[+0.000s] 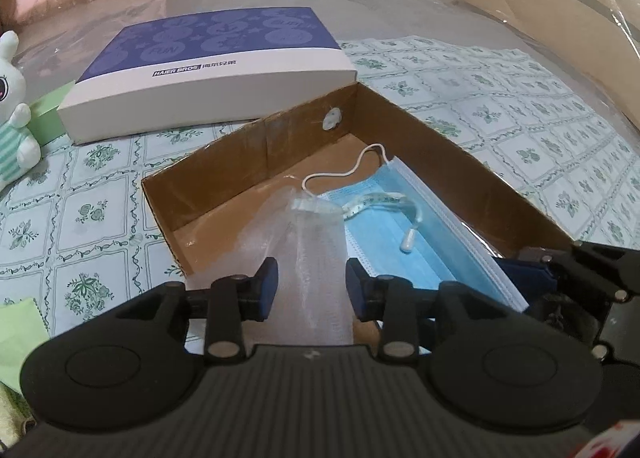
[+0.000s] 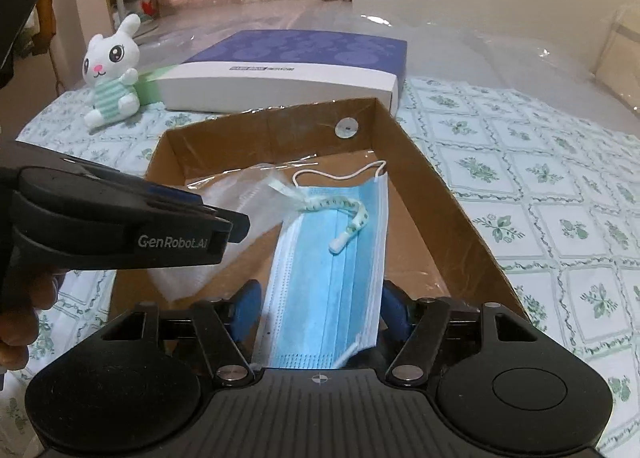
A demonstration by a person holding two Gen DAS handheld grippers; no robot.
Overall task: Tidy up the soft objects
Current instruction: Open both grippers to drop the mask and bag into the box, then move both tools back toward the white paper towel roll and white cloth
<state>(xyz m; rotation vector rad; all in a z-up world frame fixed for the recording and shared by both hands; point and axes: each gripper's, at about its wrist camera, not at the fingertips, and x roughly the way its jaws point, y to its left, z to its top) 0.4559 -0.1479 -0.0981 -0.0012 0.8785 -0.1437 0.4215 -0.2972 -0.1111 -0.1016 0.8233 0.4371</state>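
Note:
An open cardboard box (image 1: 440, 145) (image 2: 440, 193) sits on the floral cloth. Inside it lie a blue face mask (image 1: 420, 258) (image 2: 328, 278) and, to its left, a white mesh bag (image 1: 312, 250) (image 2: 180, 278). The bag's patterned drawstring (image 1: 380, 201) (image 2: 348, 217) trails across the mask. My left gripper (image 1: 312, 284) (image 2: 236, 225) is open over the box's near left part, with the mesh bag lying between its fingers. My right gripper (image 2: 320, 310) (image 1: 560, 270) is open too; the mask's near end lies between its blue pads with a gap on each side.
A purple and white flat box (image 1: 208, 77) (image 2: 288, 77) lies just behind the cardboard box. A white plush rabbit (image 1: 12, 97) (image 2: 112, 69) sits at the far left beside a green box (image 1: 48, 109). A green cloth (image 1: 16, 330) lies near left. A hand (image 2: 24, 318) holds the left gripper.

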